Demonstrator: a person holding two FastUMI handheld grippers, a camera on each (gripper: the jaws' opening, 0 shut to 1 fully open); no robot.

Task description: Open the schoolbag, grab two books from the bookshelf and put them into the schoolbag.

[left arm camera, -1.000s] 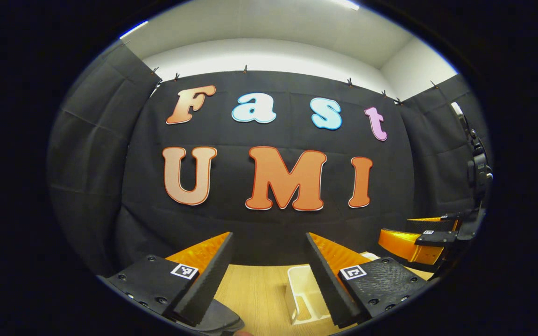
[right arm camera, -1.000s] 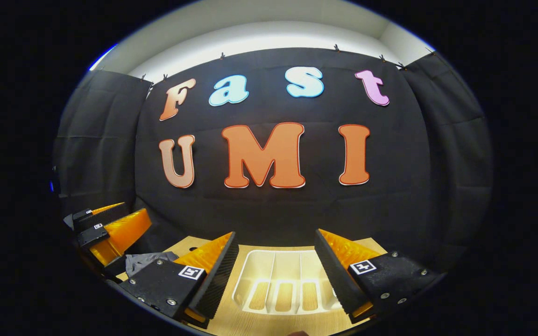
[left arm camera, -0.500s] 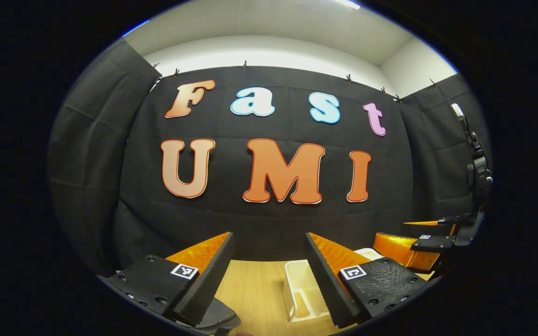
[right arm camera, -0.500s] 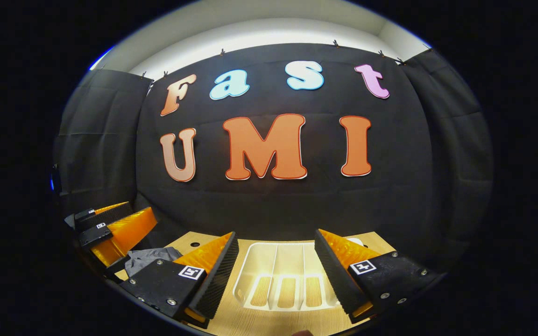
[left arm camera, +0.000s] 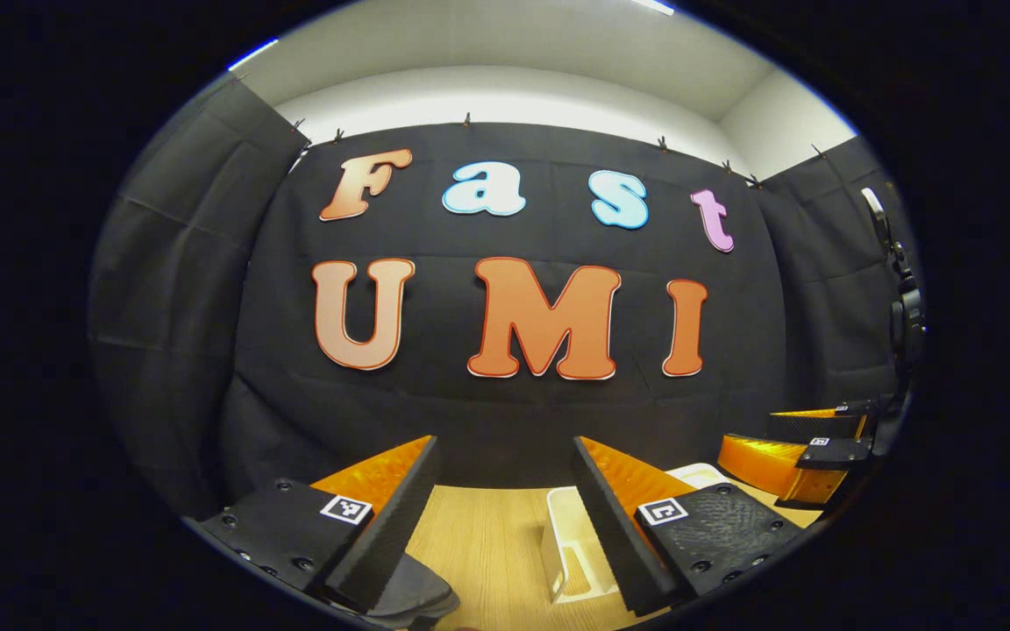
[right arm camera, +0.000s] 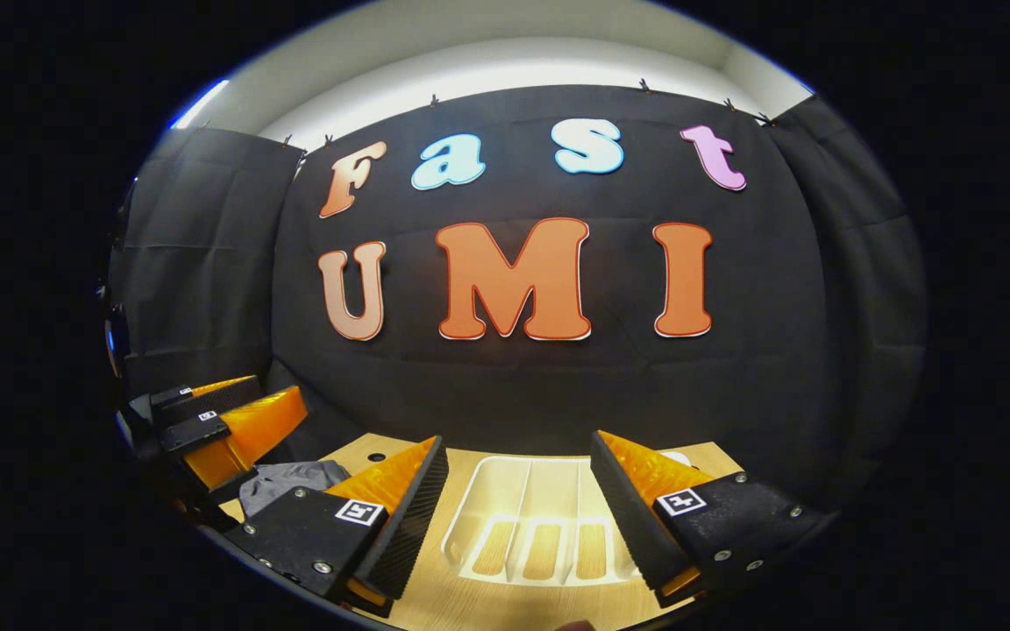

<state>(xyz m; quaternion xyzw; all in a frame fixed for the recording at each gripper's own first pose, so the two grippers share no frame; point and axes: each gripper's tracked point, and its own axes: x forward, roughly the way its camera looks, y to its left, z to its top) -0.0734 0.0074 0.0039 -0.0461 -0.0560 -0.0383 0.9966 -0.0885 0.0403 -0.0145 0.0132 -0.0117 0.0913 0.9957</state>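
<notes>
My left gripper [left arm camera: 501, 499] nearer grey schoolbag [left arm camera: 413, 592], lower left of frame; jaws wide, empty. Right gripper [right arm camera: 518, 504] wide, over white bookshelf [right arm camera: 505, 491].

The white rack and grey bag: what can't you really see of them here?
- White rack, right gripper view: its sides hidden behind the right tongs; no books visible in it.
- Grey bag, right gripper view: mostly behind a finger; open or closed, cannot tell.
- Left gripper view: rack partly hidden by the left tongs.

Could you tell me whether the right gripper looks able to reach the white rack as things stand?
Probably yes: the right gripper is open, with the white rack lying on the table directly ahead between its fingers, nothing between them.
</notes>
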